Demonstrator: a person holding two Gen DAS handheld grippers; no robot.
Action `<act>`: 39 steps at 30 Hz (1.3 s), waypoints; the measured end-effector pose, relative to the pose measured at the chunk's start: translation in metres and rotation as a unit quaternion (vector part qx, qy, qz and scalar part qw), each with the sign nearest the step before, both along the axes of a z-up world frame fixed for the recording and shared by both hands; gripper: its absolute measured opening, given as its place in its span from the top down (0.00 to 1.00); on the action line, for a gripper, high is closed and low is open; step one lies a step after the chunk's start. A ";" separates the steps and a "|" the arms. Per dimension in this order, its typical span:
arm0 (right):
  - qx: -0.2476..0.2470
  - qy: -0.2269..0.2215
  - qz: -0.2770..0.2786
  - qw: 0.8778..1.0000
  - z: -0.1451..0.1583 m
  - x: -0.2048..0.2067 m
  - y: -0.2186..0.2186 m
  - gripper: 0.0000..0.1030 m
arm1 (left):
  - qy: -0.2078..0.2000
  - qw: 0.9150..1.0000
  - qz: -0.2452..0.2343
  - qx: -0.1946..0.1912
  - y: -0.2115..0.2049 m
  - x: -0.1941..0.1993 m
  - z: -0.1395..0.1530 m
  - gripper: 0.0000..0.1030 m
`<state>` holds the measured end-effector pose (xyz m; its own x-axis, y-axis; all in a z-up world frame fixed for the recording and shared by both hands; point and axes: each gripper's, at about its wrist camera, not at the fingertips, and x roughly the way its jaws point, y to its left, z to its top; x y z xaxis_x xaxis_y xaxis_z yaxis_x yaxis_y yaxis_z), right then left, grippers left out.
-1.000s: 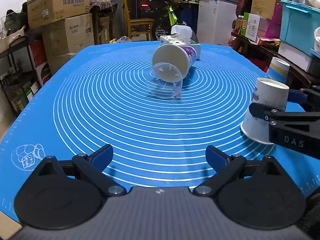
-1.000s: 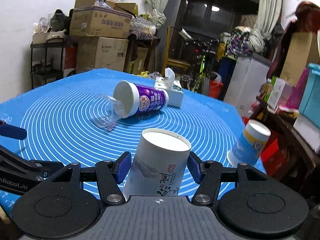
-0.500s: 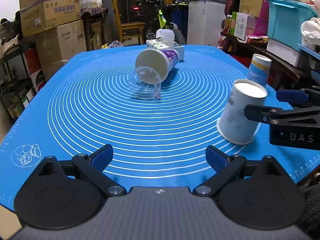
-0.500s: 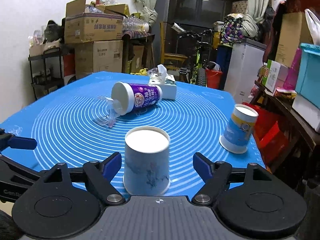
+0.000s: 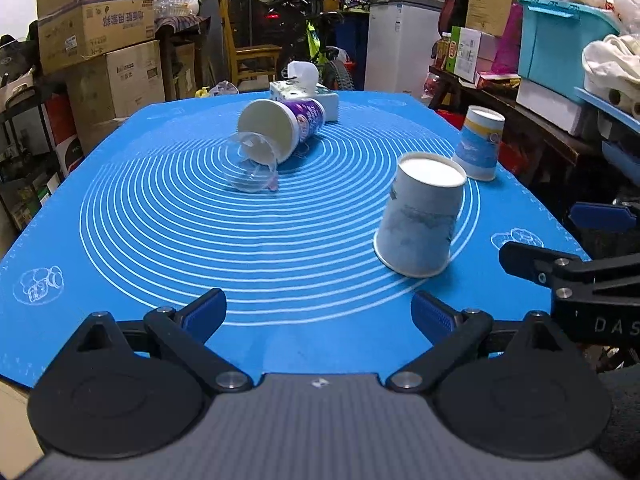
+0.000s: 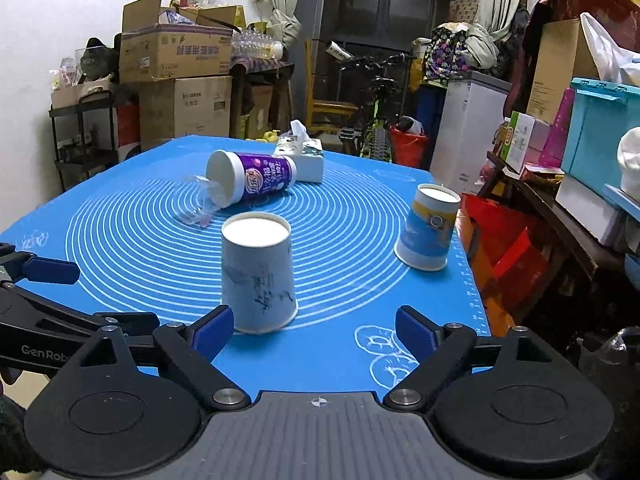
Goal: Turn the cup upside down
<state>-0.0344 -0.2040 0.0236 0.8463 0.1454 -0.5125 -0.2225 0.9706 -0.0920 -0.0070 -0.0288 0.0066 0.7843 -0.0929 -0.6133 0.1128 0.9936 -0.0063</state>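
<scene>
A white paper cup with ink-painting print (image 6: 258, 276) stands upside down on the blue mat (image 6: 344, 216), rim down, base up; it also shows in the left wrist view (image 5: 420, 222). My right gripper (image 6: 314, 330) is open and empty, just short of the cup, which sits ahead of its left finger. My left gripper (image 5: 318, 314) is open and empty near the mat's front edge, left of the cup. The right gripper's finger shows at the right of the left wrist view (image 5: 568, 272).
A second paper cup with blue and yellow bands (image 6: 428, 228) stands upside down near the mat's right edge. A purple cup (image 6: 252, 178) lies on its side mid-mat with a clear lid (image 6: 200, 210) by it. A tissue box (image 6: 302, 156) sits behind. Boxes and shelves surround the table.
The right gripper set the printed cup down, opened and drew back from it. The left gripper pulled back a little, so the mat looks farther away.
</scene>
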 end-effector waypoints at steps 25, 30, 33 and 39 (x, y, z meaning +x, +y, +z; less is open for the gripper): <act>0.001 0.013 -0.014 1.000 -0.010 0.004 -0.009 0.13 | 0.005 1.000 -0.001 0.026 -0.008 -0.001 -0.009 0.05; 0.000 0.013 -0.013 1.000 -0.009 0.004 -0.009 0.13 | 0.005 1.000 0.003 0.025 -0.007 0.000 -0.009 0.05; 0.001 0.014 -0.012 1.000 -0.009 0.004 -0.009 0.13 | 0.004 1.000 0.005 0.025 -0.007 0.000 -0.009 0.05; 0.000 0.013 -0.012 1.000 -0.010 0.003 -0.009 0.13 | 0.005 1.000 0.003 0.027 -0.007 0.001 -0.009 0.05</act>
<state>-0.0311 -0.2129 0.0140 0.8355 0.1261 -0.5348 -0.2021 0.9756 -0.0857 -0.0057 -0.0354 -0.0023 0.7780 -0.0547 -0.6258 0.1062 0.9933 0.0452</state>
